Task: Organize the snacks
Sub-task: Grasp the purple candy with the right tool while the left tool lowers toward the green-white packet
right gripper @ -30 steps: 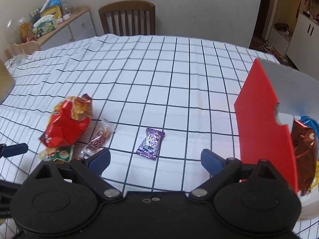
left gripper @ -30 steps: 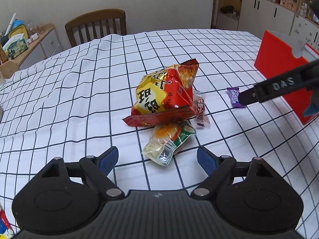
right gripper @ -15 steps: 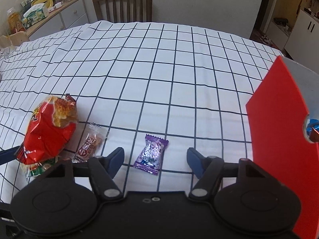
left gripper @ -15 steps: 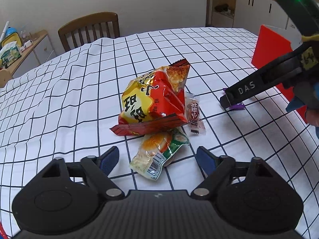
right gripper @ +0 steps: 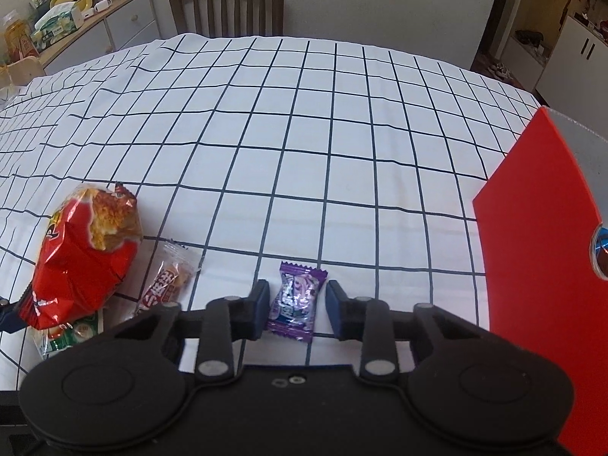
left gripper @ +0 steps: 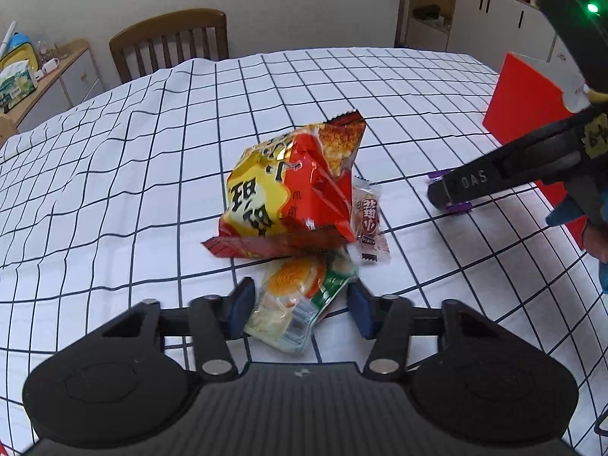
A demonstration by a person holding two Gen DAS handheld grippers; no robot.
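My left gripper [left gripper: 300, 304] is closing on a green and white noodle packet [left gripper: 292, 315]; both blue pads touch its sides. The packet's far end lies under a red and yellow chip bag [left gripper: 292, 190], and a small clear-wrapped snack [left gripper: 368, 224] lies beside the bag. My right gripper [right gripper: 296, 304] is closing around a purple candy [right gripper: 294, 300] lying on the checked cloth. Thin gaps still show beside its pads. In the left wrist view, the right gripper's finger [left gripper: 475, 186] hides most of that candy [left gripper: 458, 207]. A red box [right gripper: 532, 228] stands to the right.
The table has a white grid tablecloth [right gripper: 304, 133]. A wooden chair [right gripper: 228, 3] stands at its far edge, with a cluttered side cabinet [right gripper: 76, 19] to the left. A blue foil snack [right gripper: 602, 245] shows through the red box's notch. White cupboards [left gripper: 494, 26] stand at back right.
Both grippers narrowed from wide open. The left one now touches the noodle packet. The right one came down and forward until the purple candy lay between its pads.
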